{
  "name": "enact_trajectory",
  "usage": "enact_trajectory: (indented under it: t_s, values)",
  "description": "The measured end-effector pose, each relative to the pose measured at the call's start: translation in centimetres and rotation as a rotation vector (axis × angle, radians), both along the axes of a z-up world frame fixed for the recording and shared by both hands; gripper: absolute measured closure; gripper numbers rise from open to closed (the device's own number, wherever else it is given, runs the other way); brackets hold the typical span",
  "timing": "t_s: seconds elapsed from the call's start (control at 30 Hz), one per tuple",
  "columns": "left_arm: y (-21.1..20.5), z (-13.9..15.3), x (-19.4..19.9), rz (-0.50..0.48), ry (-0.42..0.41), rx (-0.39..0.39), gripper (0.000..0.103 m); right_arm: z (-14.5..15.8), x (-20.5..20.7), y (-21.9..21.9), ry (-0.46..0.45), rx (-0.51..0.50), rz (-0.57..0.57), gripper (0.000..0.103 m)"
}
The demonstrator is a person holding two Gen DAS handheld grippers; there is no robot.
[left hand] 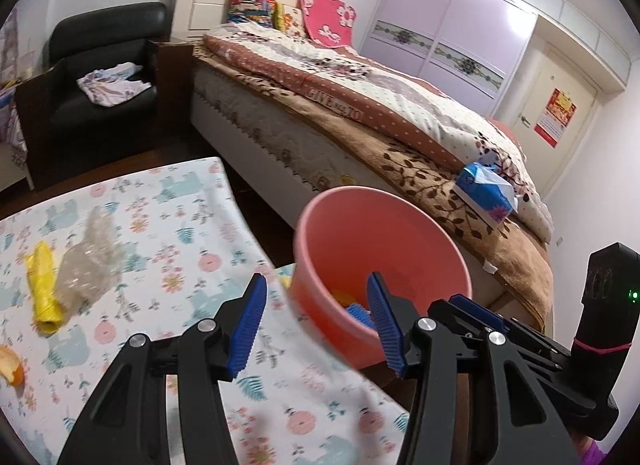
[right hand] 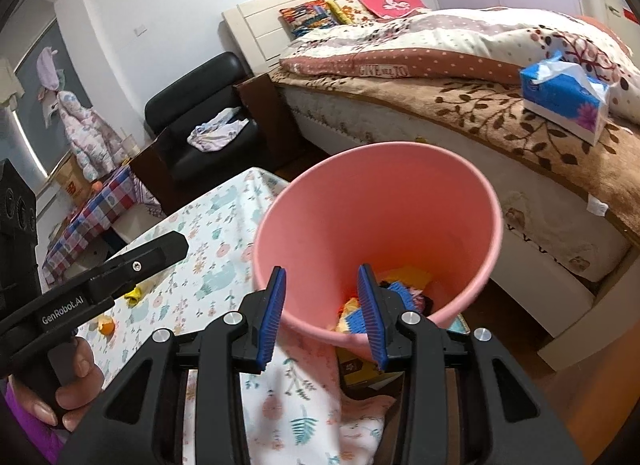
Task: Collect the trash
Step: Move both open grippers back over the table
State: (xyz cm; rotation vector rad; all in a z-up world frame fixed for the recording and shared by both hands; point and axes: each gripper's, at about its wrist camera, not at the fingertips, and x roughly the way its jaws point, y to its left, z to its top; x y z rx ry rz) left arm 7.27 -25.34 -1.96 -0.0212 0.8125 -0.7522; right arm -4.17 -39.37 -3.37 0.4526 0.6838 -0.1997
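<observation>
A pink bin (left hand: 380,233) (right hand: 384,205) stands between the table and the bed, with yellow and blue scraps (right hand: 404,285) at its bottom. My right gripper (right hand: 322,277) hangs open over the bin's near rim, nothing between its fingers. My left gripper (left hand: 316,289) is open too and empty, at the table edge just left of the bin. On the floral tablecloth (left hand: 180,225) lie a yellow wrapper (left hand: 42,289) (right hand: 134,293), a crumpled clear plastic piece (left hand: 92,261) and an orange peel (left hand: 12,365) (right hand: 106,325). A hand (right hand: 76,377) holds the left gripper's handle.
A bed (left hand: 360,125) with blankets runs close behind the bin, and a blue tissue box (left hand: 484,193) (right hand: 568,105) sits on it. A black armchair (left hand: 104,65) with clothes stands past the table. A yellow box (right hand: 360,369) lies under the bin.
</observation>
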Motion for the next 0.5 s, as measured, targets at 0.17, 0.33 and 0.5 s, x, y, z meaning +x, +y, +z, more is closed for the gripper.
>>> enact_trajectory:
  t_s: [0.17,0.33,0.5]
  values:
    - [2.5,-0.2,0.3,0.050,0.005,-0.004,0.052,0.0,0.8,1.9,0.012,-0.015,0.043,0.065]
    - [5.2,-0.5,0.6,0.108,-0.003,0.010,0.052,0.0,1.4,3.5,0.018,-0.022,0.075,0.065]
    - [7.6,-0.8,0.8,0.157,-0.004,0.020,0.052,-0.1,2.2,4.9,0.024,-0.024,0.107,0.065]
